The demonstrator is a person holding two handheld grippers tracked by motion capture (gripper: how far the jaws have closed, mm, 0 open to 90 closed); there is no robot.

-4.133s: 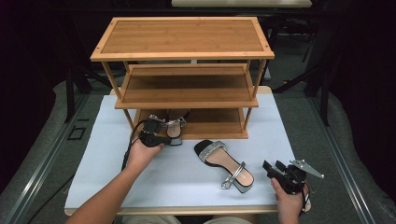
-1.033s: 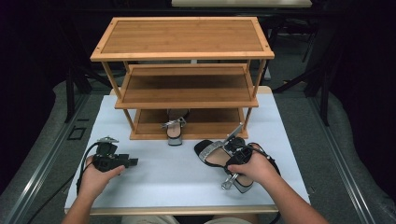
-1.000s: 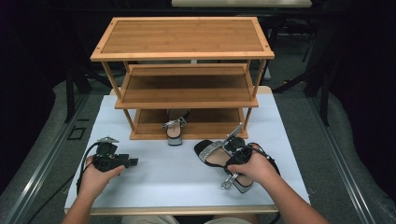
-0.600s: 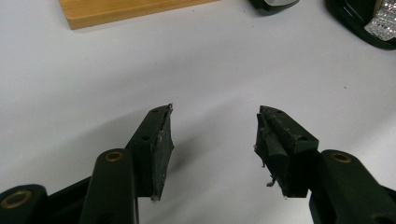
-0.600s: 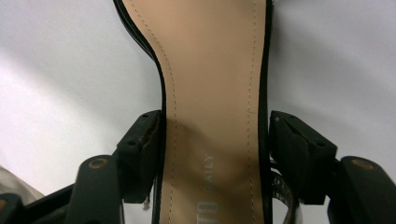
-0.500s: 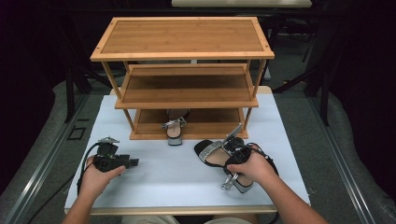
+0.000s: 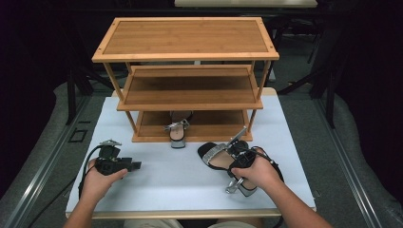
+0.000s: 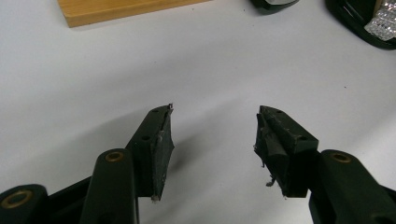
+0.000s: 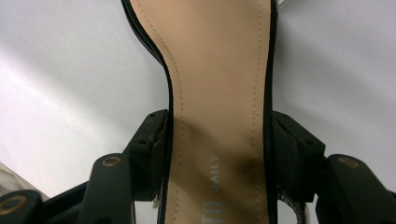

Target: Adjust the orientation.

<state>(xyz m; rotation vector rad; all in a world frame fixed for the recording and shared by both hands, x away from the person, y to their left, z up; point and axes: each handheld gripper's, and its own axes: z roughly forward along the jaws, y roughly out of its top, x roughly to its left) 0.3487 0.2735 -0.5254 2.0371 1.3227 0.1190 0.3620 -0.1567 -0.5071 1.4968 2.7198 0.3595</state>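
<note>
A black sandal [image 7: 212, 153] with a tan insole and a glittery strap lies on the white table, right of centre. My right gripper [image 7: 238, 159] sits over its middle. In the right gripper view the sandal [image 9: 217, 70] runs between the jaws, which press both edges of its sole; the right gripper [image 9: 217, 121] is shut on it. A matching sandal [image 7: 177, 131] stands on the bottom shelf of the wooden rack [image 7: 185, 38], toe toward me. My left gripper [image 7: 135, 166] rests low at the front left, open and holding nothing, as the left gripper [image 8: 214, 112] shows over bare table.
The three-tier rack fills the back of the white table [image 7: 180, 190]. In the left gripper view the rack's base [image 8: 116, 9] lies ahead to the left and the glittery strap of the gripped sandal [image 8: 373, 23] at the upper right.
Since 4.1 s ago the left gripper left the shelf sandal and drew back to the front left. The right gripper came in from the right onto the table sandal. The last second shows almost no motion.
</note>
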